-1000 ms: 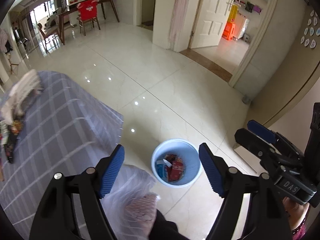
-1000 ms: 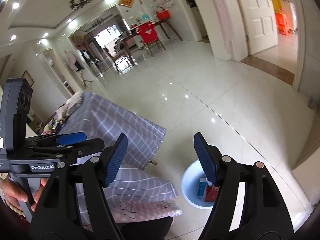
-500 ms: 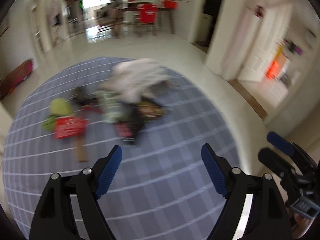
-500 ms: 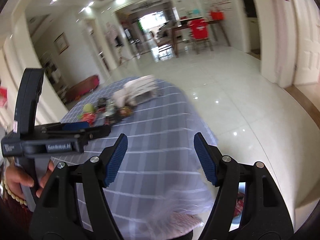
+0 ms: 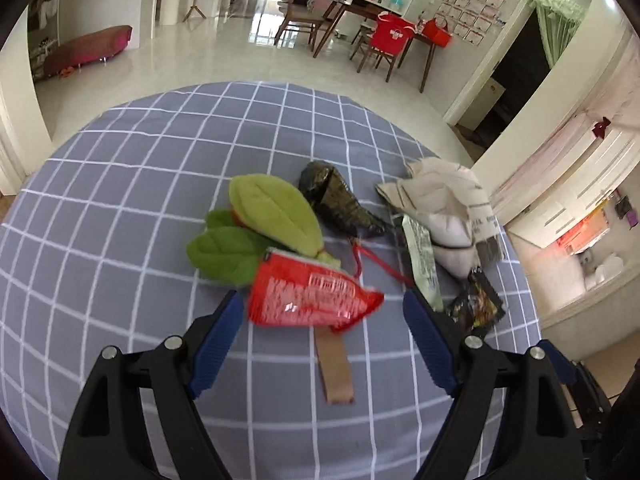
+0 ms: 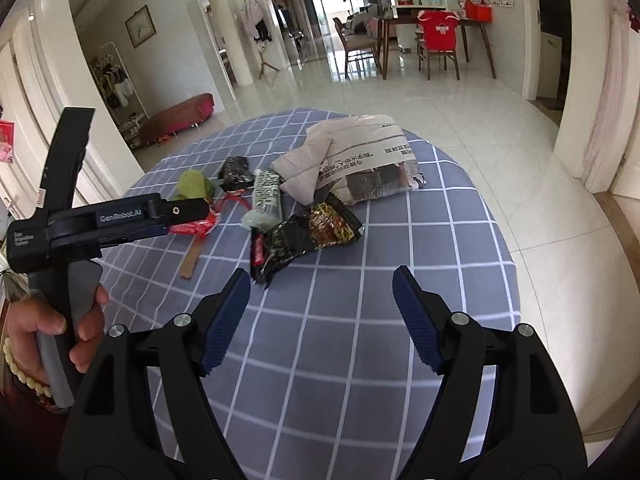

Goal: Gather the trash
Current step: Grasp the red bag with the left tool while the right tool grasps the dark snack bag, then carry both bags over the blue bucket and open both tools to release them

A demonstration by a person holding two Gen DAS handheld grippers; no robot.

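A: Where are our grippers?

B: Our left gripper (image 5: 322,336) hangs over the worktop (image 5: 120,184), fingers spread wide and holding nothing. The red wrapper (image 5: 308,296) lies just ahead, between the two blue pads (image 5: 218,340).

A: And the right one?

B: Our right gripper (image 6: 322,316) is spread apart too, empty, above bare checked cloth. The nearest trash to it is the black snack wrapper (image 6: 300,236), just beyond the left pad.

A: What else do we see in the pile?

B: Green fabric leaves (image 5: 264,220) sit behind the red wrapper, touching it. A brown flat strip (image 5: 334,364) pokes out from under it toward us. To the right lie a dark crumpled wrapper (image 5: 340,204), a pale green packet (image 5: 420,256) and a crumpled white paper bag (image 5: 444,200), all close together.

A: Can we see the left hand?

B: Yes, from the right wrist view: our left hand (image 6: 44,328) grips the handle of the left tool at the worktop's near left edge.
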